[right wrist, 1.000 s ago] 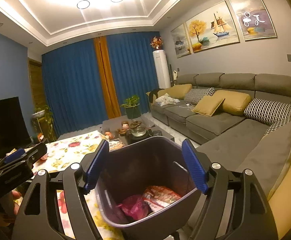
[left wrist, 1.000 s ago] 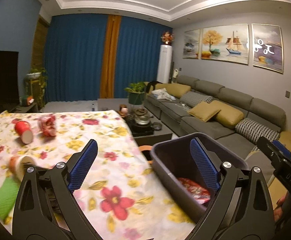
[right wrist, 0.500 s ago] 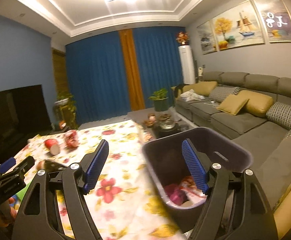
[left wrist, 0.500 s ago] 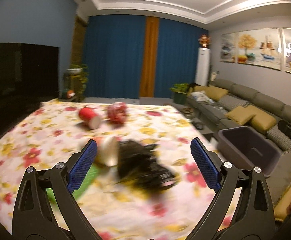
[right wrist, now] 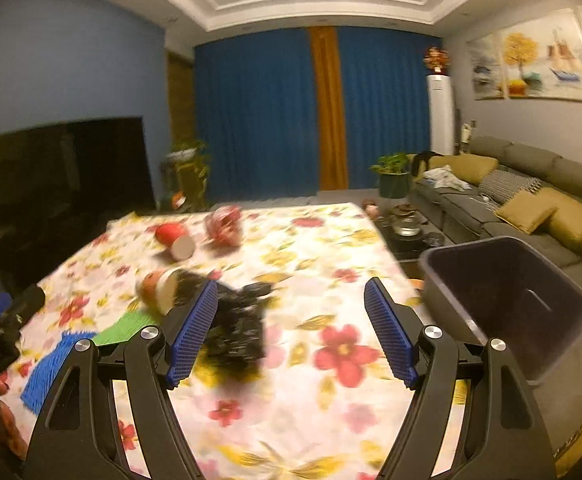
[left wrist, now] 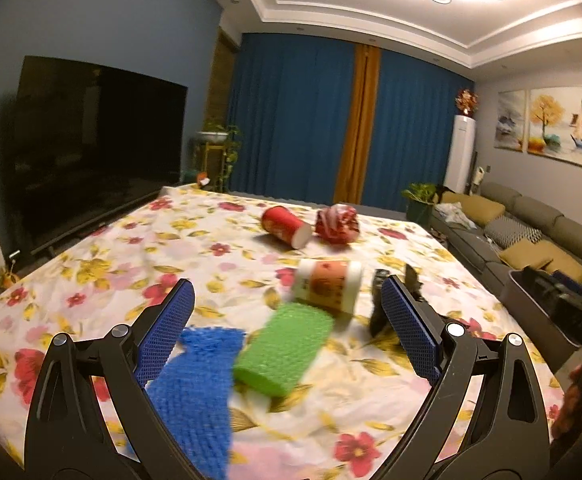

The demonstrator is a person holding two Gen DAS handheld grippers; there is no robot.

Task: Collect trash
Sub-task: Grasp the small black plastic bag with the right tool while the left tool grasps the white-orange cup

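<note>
On the floral tablecloth [left wrist: 91, 264] lies trash. My left gripper [left wrist: 289, 332] is open above it, holding nothing. A green foam net [left wrist: 287, 354] and a blue one [left wrist: 195, 392] lie between its fingers, and a tipped white-and-orange cup [left wrist: 329, 286] lies just beyond. A black crumpled bag [left wrist: 377, 304] is half hidden behind the right finger. Farther off are a red cup [left wrist: 287, 226] and a red wrapper [left wrist: 337, 222]. My right gripper [right wrist: 291, 332] is open and empty, with the black bag [right wrist: 239, 320] at its left finger. The dark bin [right wrist: 507, 296] stands at the table's right.
A large TV [left wrist: 91, 152] stands left of the table. A grey sofa with cushions [right wrist: 531, 200] runs along the right wall. A low table with a tea set [right wrist: 407, 228] and a potted plant [right wrist: 391, 176] lie beyond the bin. Blue curtains close the far wall.
Both grippers have swung left, away from the bin and over the table. The bin has slid to the right edge of both views. The foam nets, cup and black bag now lie close.
</note>
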